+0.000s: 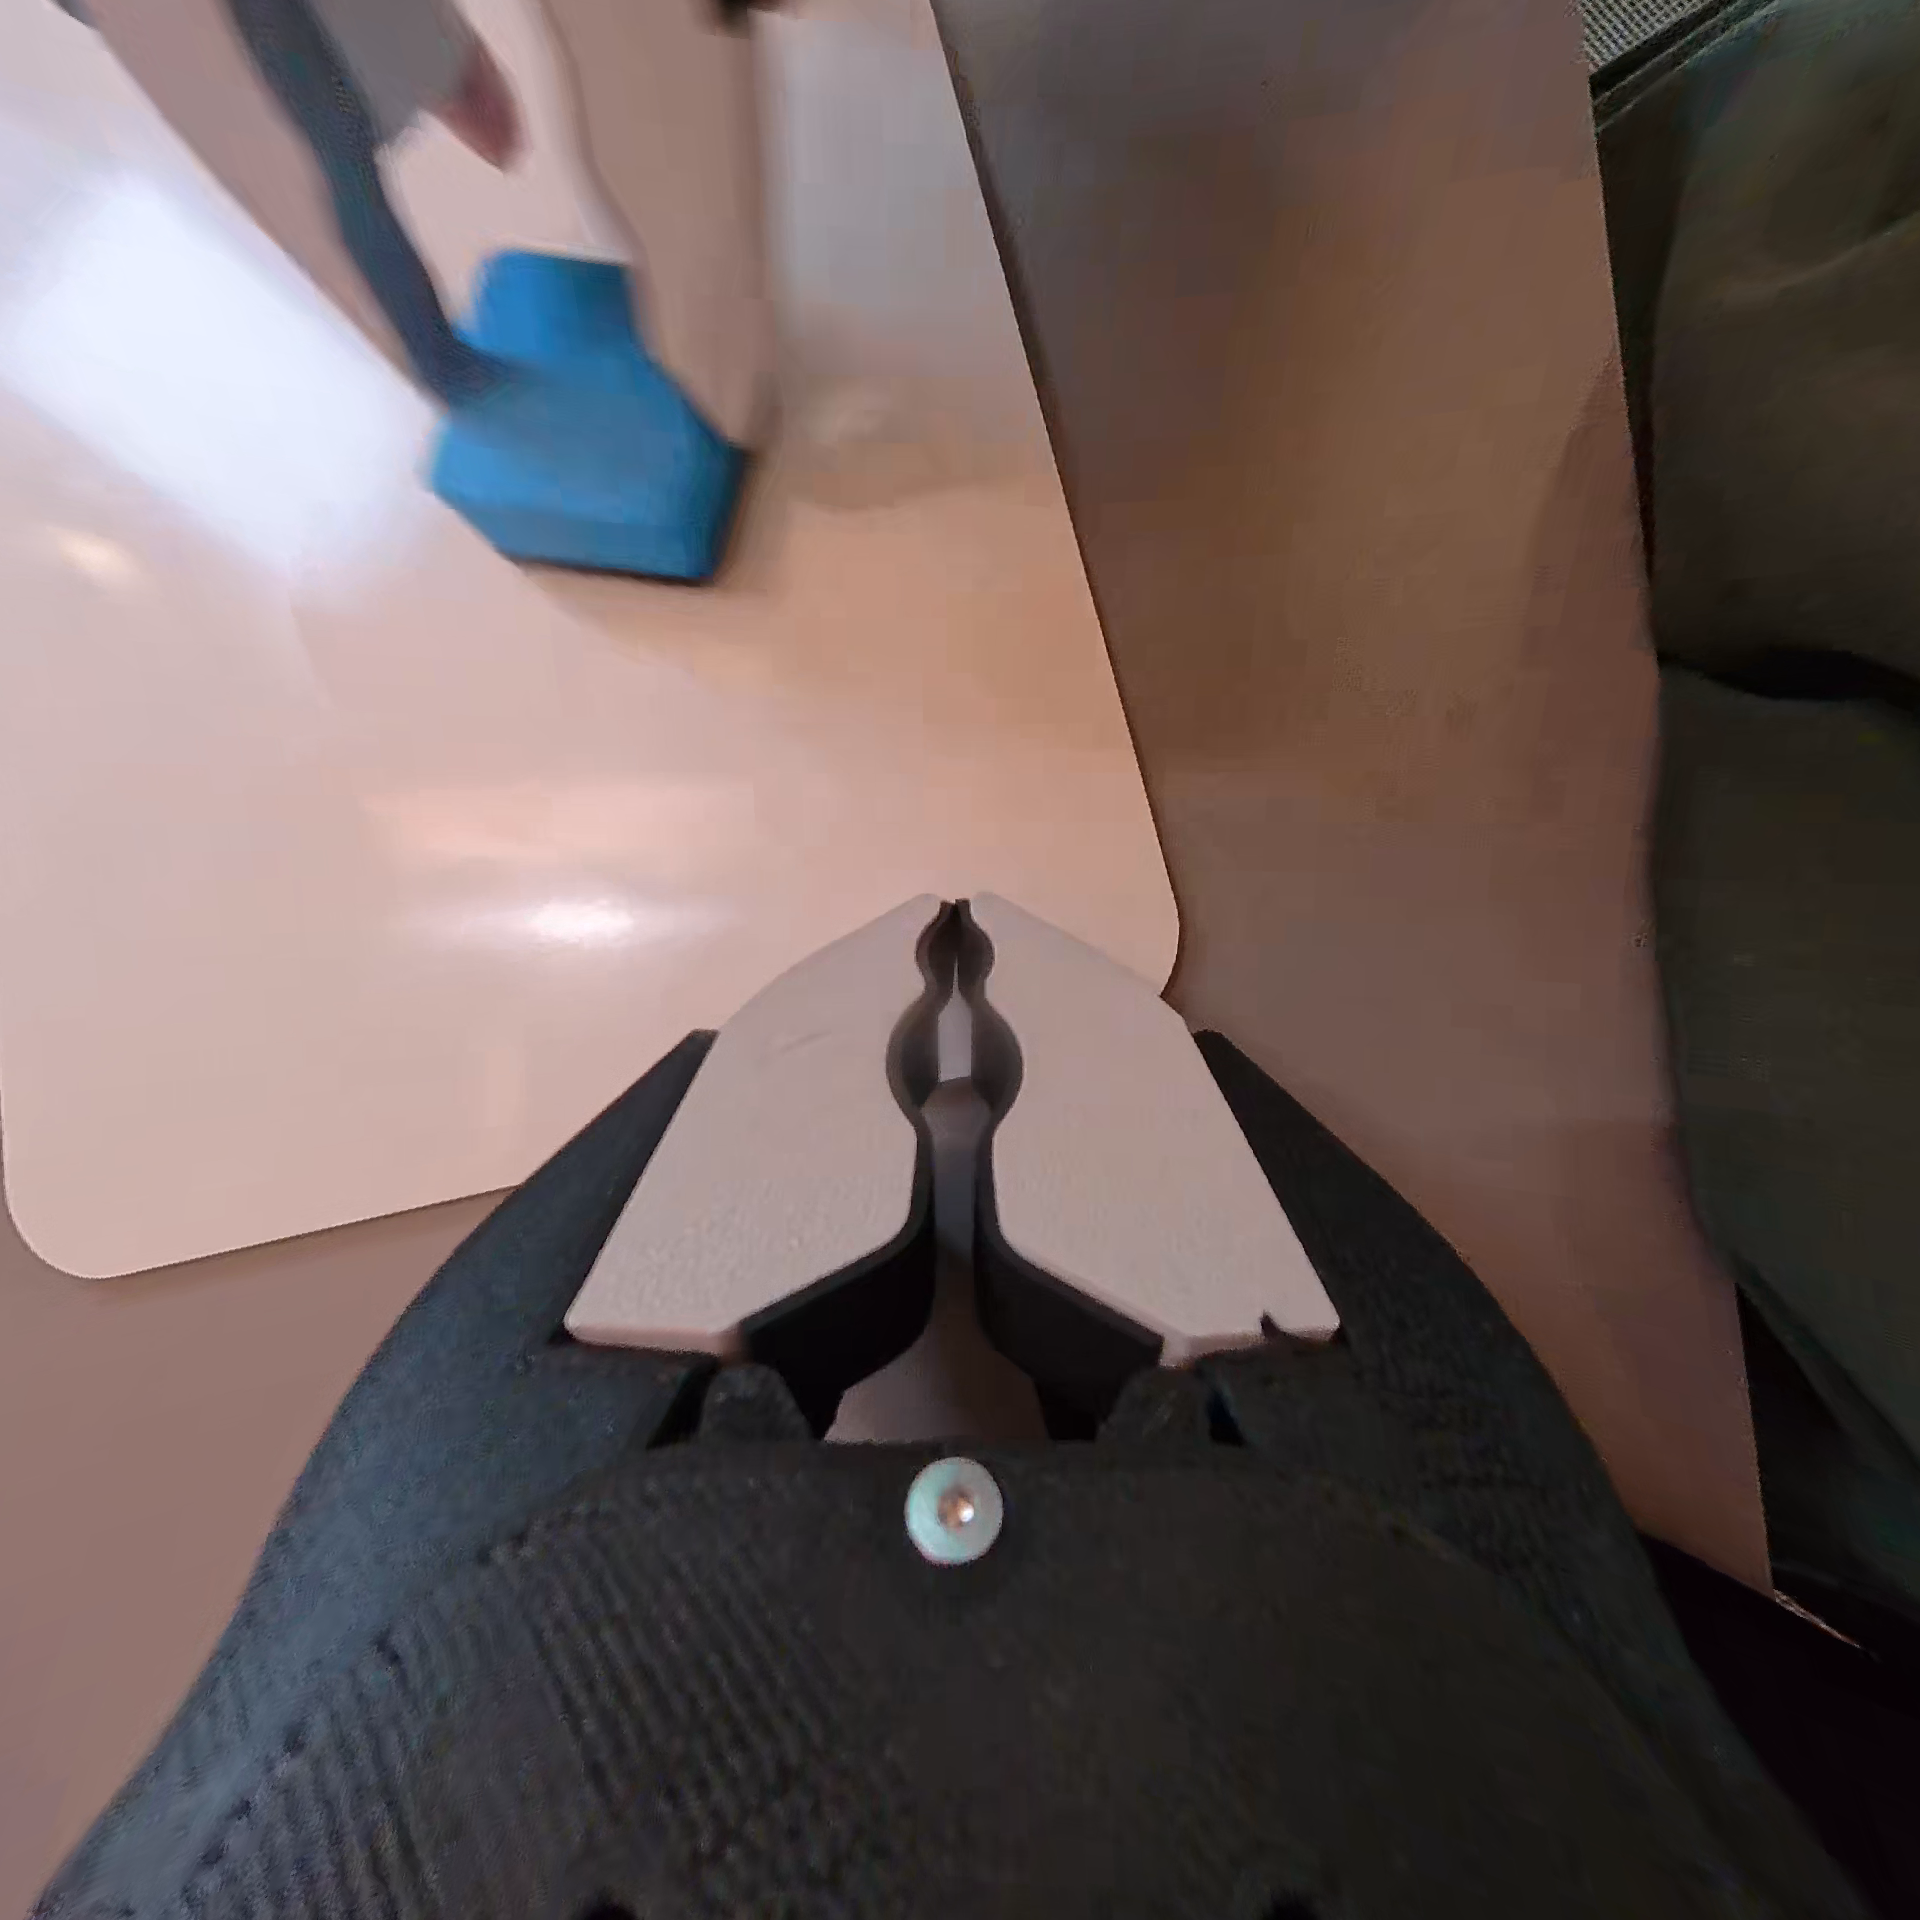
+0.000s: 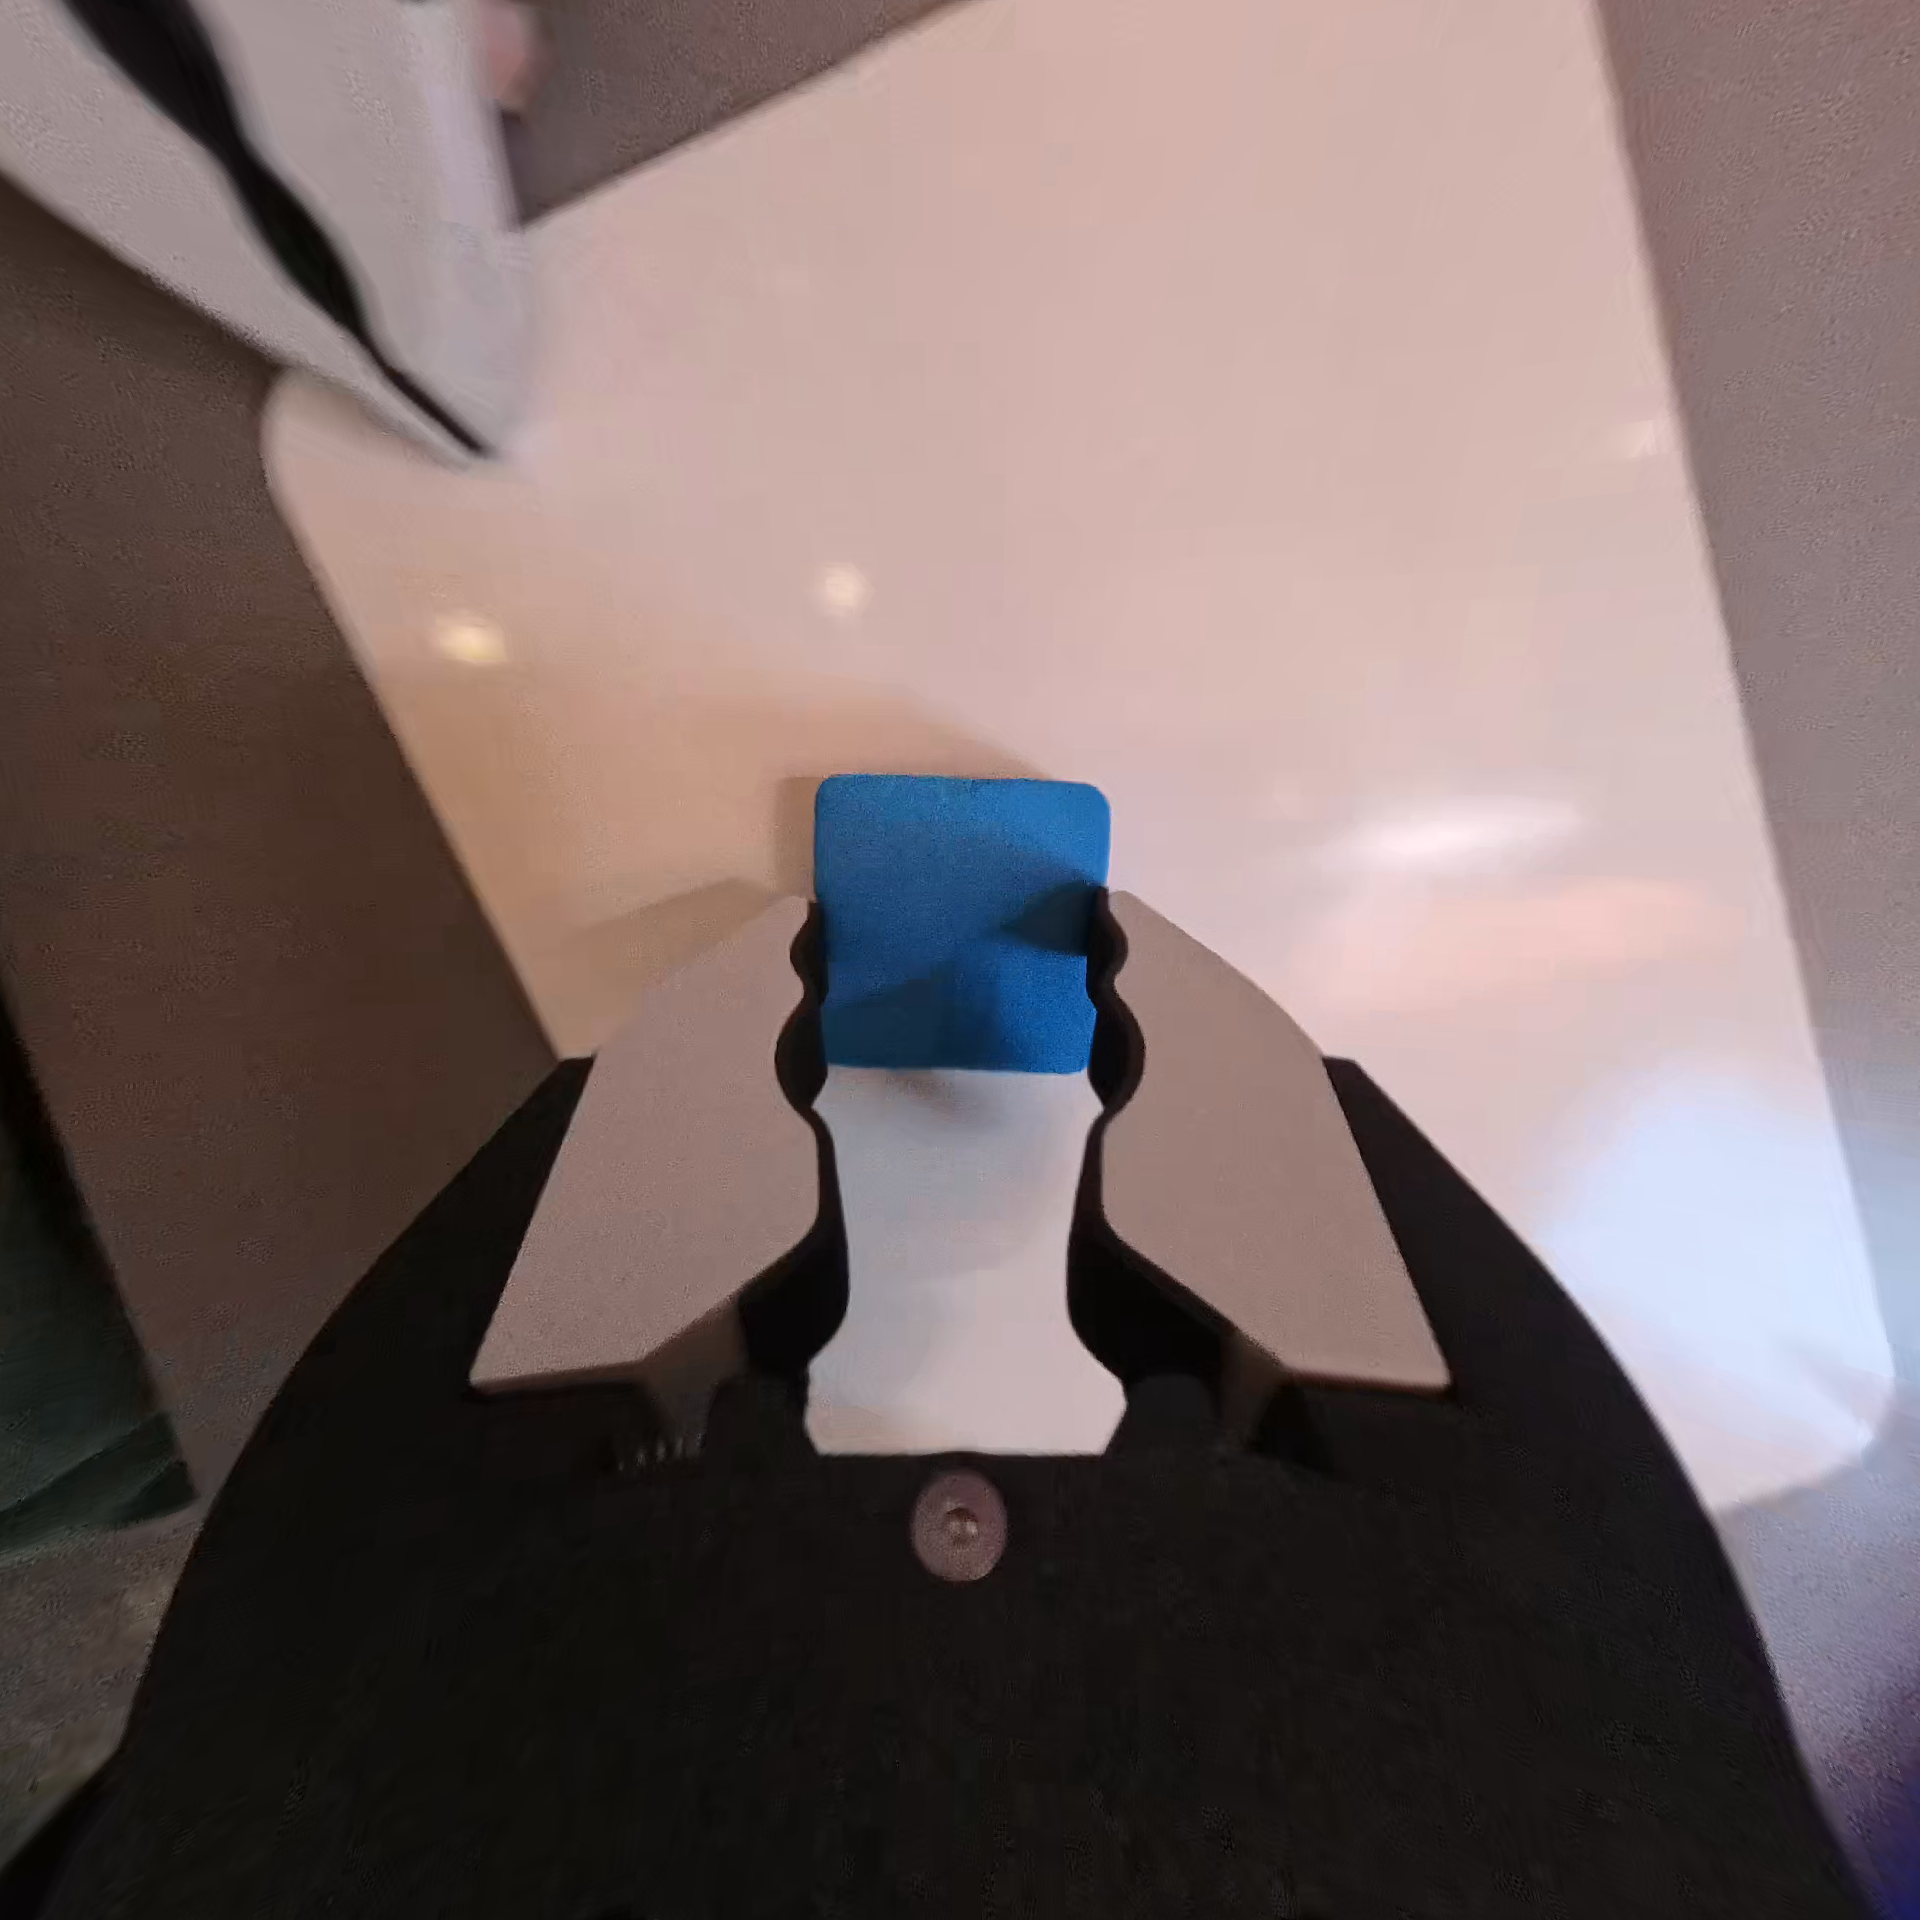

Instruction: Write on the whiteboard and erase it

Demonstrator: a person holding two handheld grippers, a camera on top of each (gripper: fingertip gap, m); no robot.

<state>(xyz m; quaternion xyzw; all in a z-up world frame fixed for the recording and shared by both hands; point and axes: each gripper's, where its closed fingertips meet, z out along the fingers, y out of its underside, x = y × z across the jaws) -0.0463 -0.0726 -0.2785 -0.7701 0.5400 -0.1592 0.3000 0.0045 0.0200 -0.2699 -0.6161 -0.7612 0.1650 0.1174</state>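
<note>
Eraser [image 2: 961,925], a blue foam block, is sitting at frame centre of the right wrist view, clamped between both fingers of the right gripper [image 2: 954,914], with its far end projecting past the fingertips and its underside lying on the whiteboard [image 2: 1143,468]. The left gripper [image 1: 958,909] is resting clenched on nothing at the board's lower right corner, with the eraser well apart in the upper left of its frame.

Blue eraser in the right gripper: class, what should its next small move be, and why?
Probably a short sideways wipe across the whiteboard. The right gripper clamps the blue eraser on both sides, low over the board. No marks show in either view, so lifting away may also suit.
</note>
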